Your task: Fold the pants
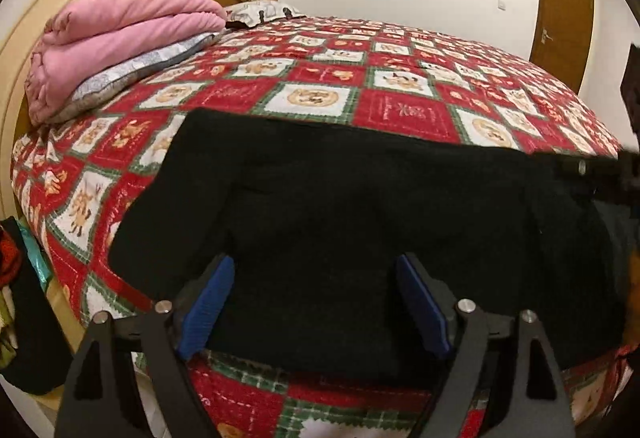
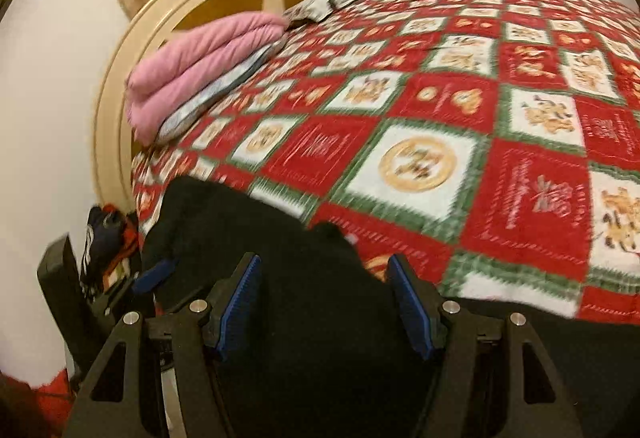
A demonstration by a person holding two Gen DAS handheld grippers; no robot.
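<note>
- Pants (image 1: 360,206) are lying as a black, partly folded block on the quilt (image 1: 312,78) near the bed's front edge; I'm judging at least one fold still left, plus smoothing.
- I'm holding my left claw (image 1: 314,312) over them, jaws apart, nothing clamped.
- I'm holding my right claw (image 2: 324,308) over their right end, jaws also apart, empty.

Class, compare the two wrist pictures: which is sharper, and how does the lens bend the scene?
Left wrist view: sharp, quilt squares crisp; black pants show almost no detail. Right wrist view: motion-blurred, quilt pattern smeared. Both: fisheye bulges the bed, dark corners.
</note>
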